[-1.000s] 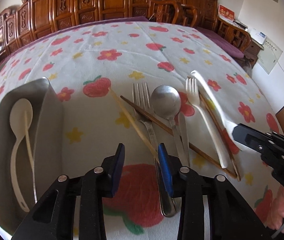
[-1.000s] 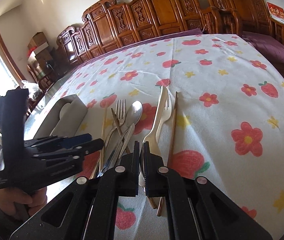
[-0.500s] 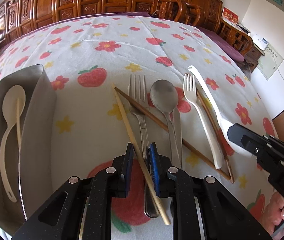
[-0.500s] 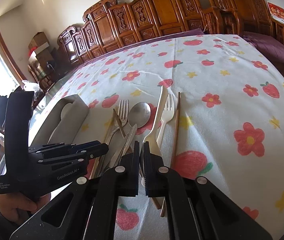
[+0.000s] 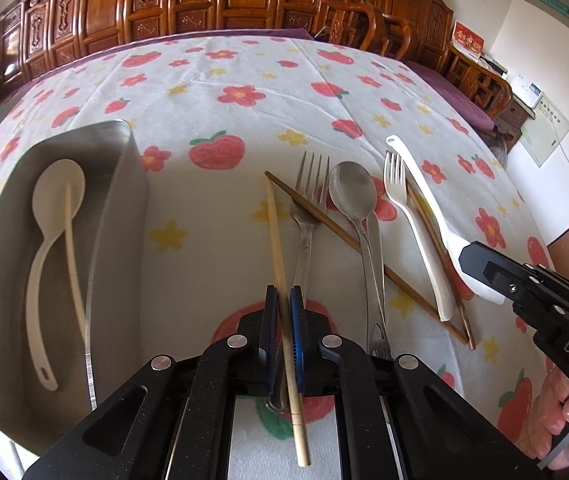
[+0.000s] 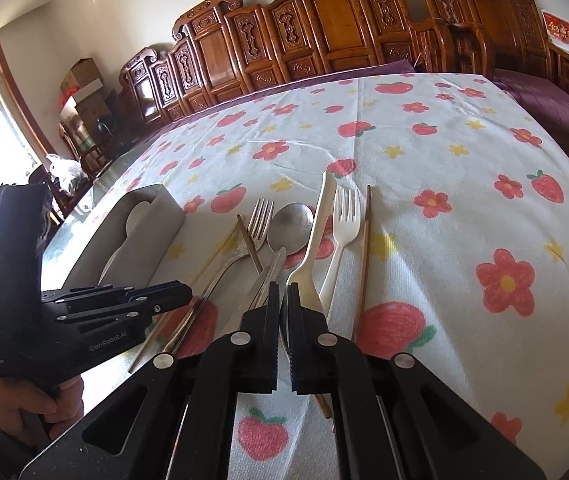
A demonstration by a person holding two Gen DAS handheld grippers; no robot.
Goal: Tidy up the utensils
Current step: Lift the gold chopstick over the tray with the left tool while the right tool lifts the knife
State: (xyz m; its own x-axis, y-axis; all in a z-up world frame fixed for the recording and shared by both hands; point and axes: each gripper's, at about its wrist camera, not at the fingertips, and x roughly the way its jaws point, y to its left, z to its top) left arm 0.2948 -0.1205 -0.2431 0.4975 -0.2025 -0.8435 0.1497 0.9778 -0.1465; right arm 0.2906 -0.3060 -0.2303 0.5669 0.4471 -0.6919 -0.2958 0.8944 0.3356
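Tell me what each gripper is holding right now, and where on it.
The left gripper pinches the pale chopstick near its blunt near end. The right gripper is shut on nothing.

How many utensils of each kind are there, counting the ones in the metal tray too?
Spoons: 3 (tray spoon, metal spoon, white spoon)
Forks: 2 (metal fork, white fork)
Chopsticks: 4 (tray chopstick, pale chopstick, crossing brown chopstick, right brown chopstick)
Knives: 1 (metal knife)
Total: 10
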